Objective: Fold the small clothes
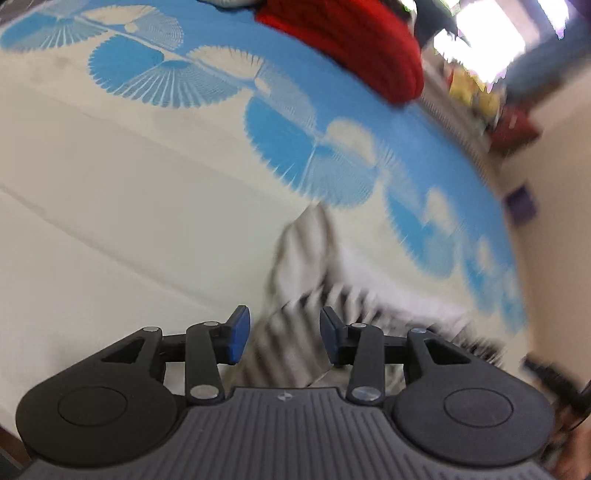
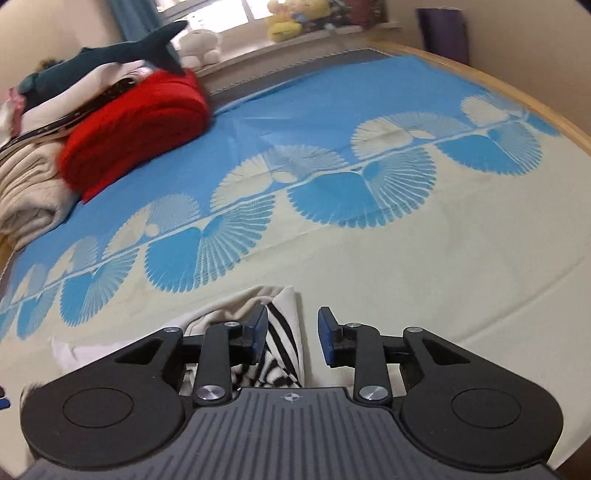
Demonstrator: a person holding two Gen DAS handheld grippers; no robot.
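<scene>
Left gripper [image 1: 284,336] with blue pads and black linkage arms sits with its jaws spread wide, nothing pinched; the small black-and-white striped cloth garment [image 1: 295,295] lies bunched on the bed right below and ahead of the fingers, partly showing through the gap, view heavily motion-blurred. Right gripper [image 2: 291,334], same blue pads, jaws also wide apart and gripping nothing; the striped garment [image 2: 282,332] sits crumpled just under and beside its left pad [image 2: 260,330], with a plain white part of the fabric spreading out to the left. Contact between pad and cloth cannot be told for sure. Garment rests on the cream-coloured part of a cream and blue bedsheet with fan-shaped circle print [image 2: 369,258], near the front edge of the bed. Well apart at the far left of the bed, a folded red knit blanket [image 2: 136,129] lies next to a stack of beige and white folded textiles [image 2: 29,192], with a dark teal plush shark toy [image 2: 110,55] on top. Yellow plush toys [image 2: 288,22] on the window ledge behind. Red blanket [image 1: 351,44] also at the top of the left view.
</scene>
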